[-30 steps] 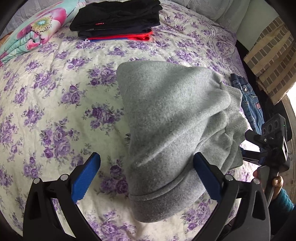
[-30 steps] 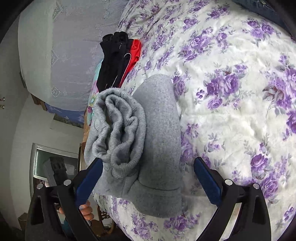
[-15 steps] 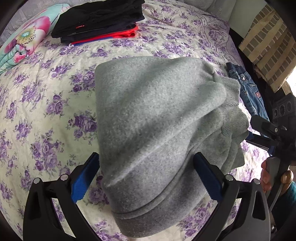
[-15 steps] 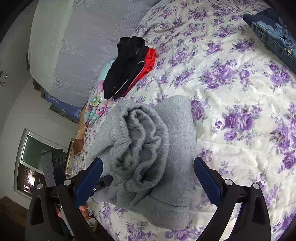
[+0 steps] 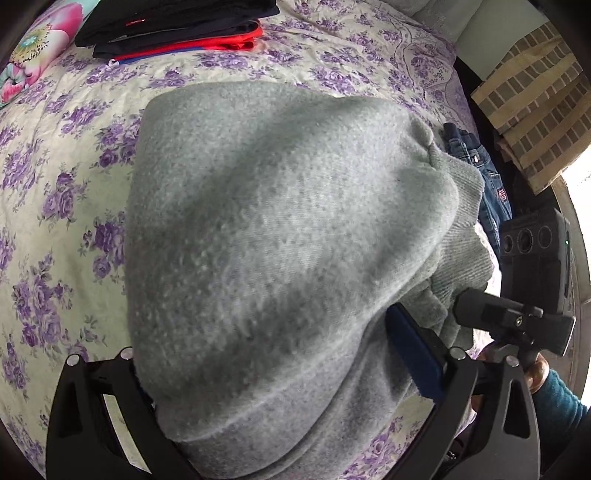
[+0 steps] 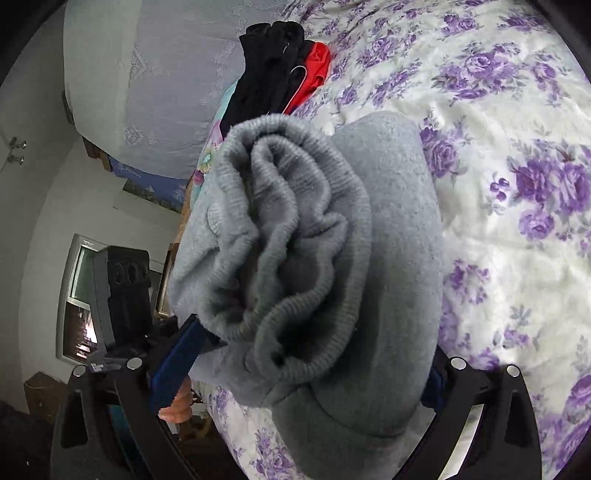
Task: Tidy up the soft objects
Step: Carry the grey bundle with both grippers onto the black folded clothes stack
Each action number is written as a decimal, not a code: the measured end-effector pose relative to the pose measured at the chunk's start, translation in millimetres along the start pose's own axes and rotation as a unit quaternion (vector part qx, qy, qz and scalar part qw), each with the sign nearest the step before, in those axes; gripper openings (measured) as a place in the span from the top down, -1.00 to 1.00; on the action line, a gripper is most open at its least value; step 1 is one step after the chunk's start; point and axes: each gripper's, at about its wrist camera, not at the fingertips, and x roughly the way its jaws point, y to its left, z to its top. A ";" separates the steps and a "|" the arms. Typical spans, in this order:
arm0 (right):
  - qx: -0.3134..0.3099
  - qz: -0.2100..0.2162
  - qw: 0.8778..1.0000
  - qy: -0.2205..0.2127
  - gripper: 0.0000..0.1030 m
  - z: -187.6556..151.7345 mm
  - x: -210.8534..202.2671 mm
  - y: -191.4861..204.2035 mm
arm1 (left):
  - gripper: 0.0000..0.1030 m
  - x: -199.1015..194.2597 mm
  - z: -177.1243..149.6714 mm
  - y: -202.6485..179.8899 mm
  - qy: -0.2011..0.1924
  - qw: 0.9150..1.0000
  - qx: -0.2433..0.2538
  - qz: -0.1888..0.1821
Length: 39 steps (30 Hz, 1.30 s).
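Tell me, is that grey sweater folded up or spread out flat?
Folded. The grey sweater is a thick bundle on the bed; its ribbed hem shows several stacked layers, with both grippers' fingers around it.

A bedroom in a home is showing here: a bed (image 5: 92,155) wearing a quilt with purple flowers is filling both views, folded clothes (image 5: 173,26) are lying beside a flowered pillow (image 5: 33,59), and a lace curtain (image 6: 147,74) is hanging behind.
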 end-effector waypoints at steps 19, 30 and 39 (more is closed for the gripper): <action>0.041 0.040 0.998 0.017 -0.91 12.8 5.8 -5.0 | -0.90 2.8 -32.0 61.1 0.007 0.980 -0.122 -0.156; 0.023 0.035 0.999 -0.009 -0.05 10.9 1.7 10.0 | -0.21 -19.8 -11.9 21.8 -0.027 0.995 -0.046 -0.089; 0.017 0.073 0.995 -0.060 -0.03 13.4 -22.5 26.4 | -0.10 -65.9 5.2 -34.0 -0.075 0.995 0.068 0.014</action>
